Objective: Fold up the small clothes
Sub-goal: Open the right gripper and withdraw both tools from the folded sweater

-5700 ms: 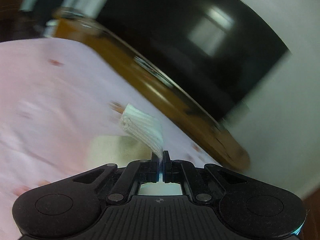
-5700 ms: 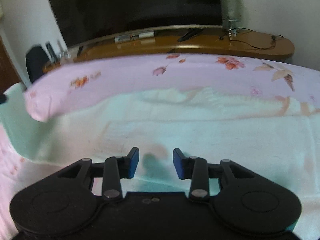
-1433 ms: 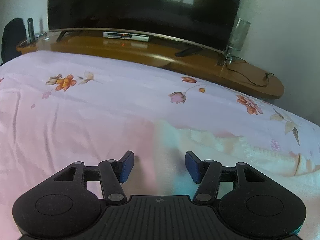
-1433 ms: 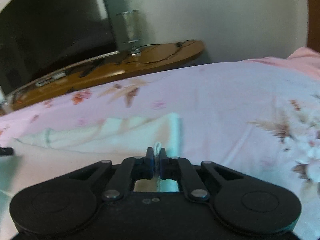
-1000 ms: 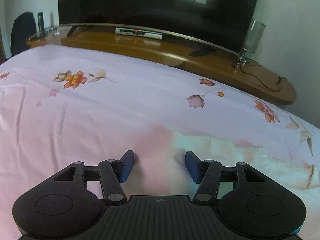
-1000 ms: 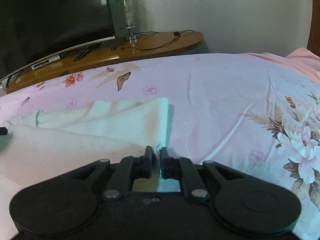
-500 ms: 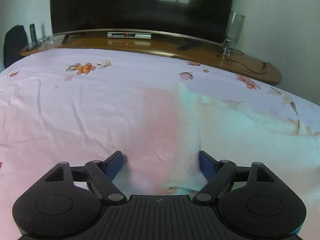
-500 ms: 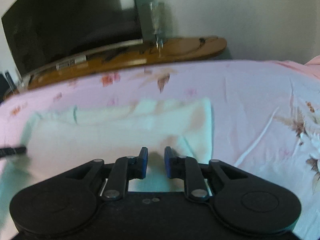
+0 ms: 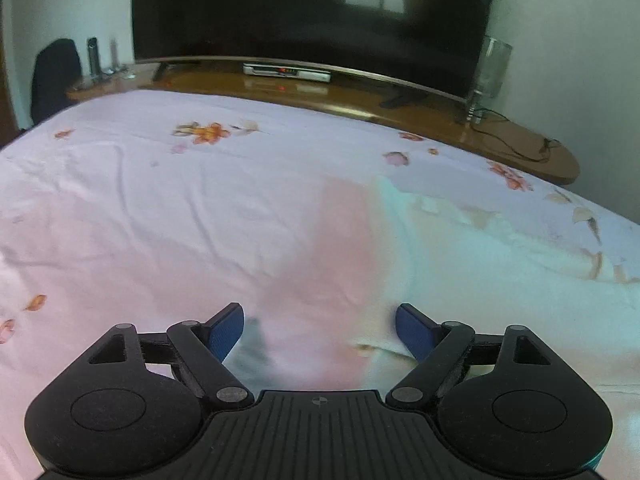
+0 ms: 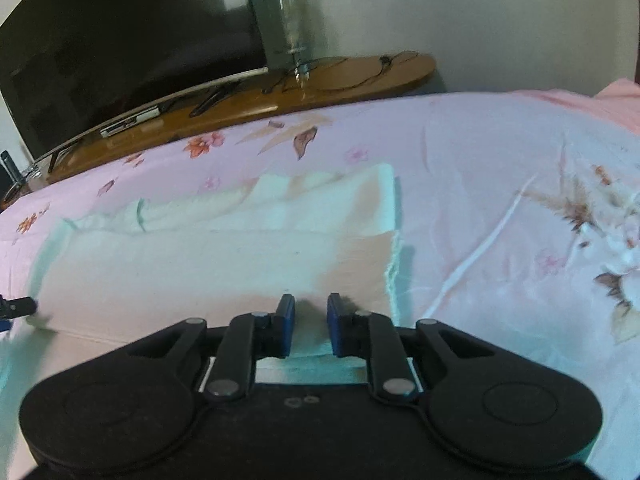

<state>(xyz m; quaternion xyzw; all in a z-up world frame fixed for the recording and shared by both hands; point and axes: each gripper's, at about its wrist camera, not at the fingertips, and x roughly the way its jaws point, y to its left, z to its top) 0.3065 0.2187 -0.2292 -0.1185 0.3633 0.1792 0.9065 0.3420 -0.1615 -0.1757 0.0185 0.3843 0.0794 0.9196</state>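
On the pink floral bedsheet (image 10: 500,168), a pale cream knitted garment (image 10: 208,256) lies folded flat in layers, its long edges running across the bed and its ribbed upper layer showing along the far side. Just above its near right corner hovers the right gripper (image 10: 311,312), its blue-padded jaws parted by a narrow gap with nothing pinched between them; they have just been easing apart, and the cloth lies loose beneath. At the far left edge of the right wrist view, a dark fingertip of the other tool (image 10: 18,306) shows beside the garment's left end. From the left wrist view, the left gripper (image 9: 319,330) hangs over that same left end with its jaws spread wide after just opening; the garment (image 9: 500,264) extends from between them off to the right, and neither pad presses on it. Beyond the foot of the bed stands a curved wooden TV stand (image 9: 520,140) carrying a large dark television (image 9: 312,12), a silver set-top box (image 9: 287,73) and a clear glass vase (image 10: 291,28), with a black cable (image 9: 516,136) trailing along its right end.
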